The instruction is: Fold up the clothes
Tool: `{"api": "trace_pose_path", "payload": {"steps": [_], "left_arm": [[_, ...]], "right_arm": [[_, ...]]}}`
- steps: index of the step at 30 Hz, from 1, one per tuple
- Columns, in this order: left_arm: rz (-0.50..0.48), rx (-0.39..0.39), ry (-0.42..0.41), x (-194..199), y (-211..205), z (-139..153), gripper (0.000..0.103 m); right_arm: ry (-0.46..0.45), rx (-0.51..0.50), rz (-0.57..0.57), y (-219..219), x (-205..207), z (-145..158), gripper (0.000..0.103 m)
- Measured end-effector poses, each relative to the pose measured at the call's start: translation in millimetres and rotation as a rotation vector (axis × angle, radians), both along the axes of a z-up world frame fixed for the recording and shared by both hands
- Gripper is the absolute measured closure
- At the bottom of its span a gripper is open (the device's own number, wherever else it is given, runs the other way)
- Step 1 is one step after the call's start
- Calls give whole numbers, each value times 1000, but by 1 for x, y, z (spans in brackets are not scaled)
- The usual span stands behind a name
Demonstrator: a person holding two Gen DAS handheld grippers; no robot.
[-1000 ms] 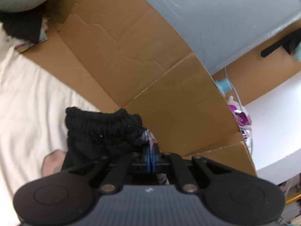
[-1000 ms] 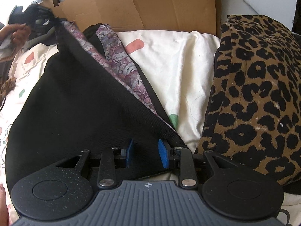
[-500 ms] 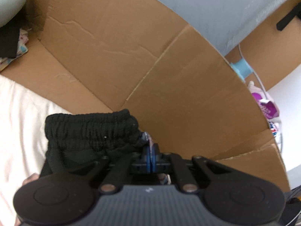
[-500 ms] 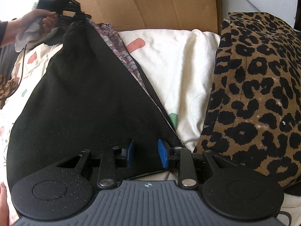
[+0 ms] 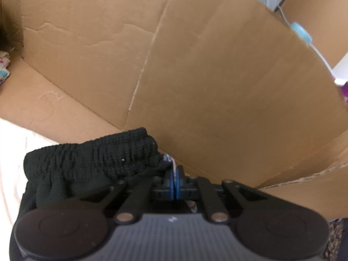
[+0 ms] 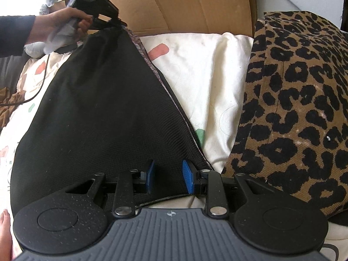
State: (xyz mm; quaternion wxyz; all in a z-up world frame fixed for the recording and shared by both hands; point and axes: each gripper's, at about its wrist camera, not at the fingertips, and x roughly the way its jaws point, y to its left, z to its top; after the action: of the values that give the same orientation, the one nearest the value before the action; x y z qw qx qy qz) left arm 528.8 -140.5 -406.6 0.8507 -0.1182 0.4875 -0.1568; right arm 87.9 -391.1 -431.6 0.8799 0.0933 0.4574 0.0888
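Black shorts (image 6: 97,108) lie stretched across a cream sheet (image 6: 206,76) on the bed. The left gripper (image 5: 174,181) is pinched tight on the stretchy waistband (image 5: 93,158), lifting it near a brown cardboard sheet (image 5: 195,65). The right gripper (image 6: 168,177) sits partly open over the bottom edge of the shorts, pads not squeezing. A leopard-print cloth (image 6: 293,108) lies just beside.

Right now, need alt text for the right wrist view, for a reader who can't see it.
A black garment stretches across a white patterned bedsheet, its far corner pinched and lifted by the left gripper in a hand. The right gripper sits at the near hem, blue pads apart. A leopard-print fabric lies right, cardboard behind.
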Motion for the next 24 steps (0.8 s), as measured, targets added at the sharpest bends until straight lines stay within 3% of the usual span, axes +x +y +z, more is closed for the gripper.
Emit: {"api": "trace_pose_path", "payload": {"steps": [5, 9, 15, 20, 22, 24], "left_arm": [[-21, 34, 26, 7, -9, -6, 99], [-57, 40, 66, 12, -8, 6, 91], [-165, 79, 39, 0, 10, 46, 56], [-216, 99, 26, -12, 40, 71, 58], [-239, 120, 36, -19, 47, 73, 68], [-259, 148, 61, -26, 57, 70, 71]], "right_arm": [[1, 14, -3, -3, 1, -1, 69], [3, 23, -11, -4, -1, 0, 69], [-5, -14, -15, 2, -2, 9, 69], [-39, 0, -33, 4, -4, 21, 69], [-50, 7, -38, 4, -1, 25, 69], [-55, 12, -38, 6, 4, 27, 69]]}}
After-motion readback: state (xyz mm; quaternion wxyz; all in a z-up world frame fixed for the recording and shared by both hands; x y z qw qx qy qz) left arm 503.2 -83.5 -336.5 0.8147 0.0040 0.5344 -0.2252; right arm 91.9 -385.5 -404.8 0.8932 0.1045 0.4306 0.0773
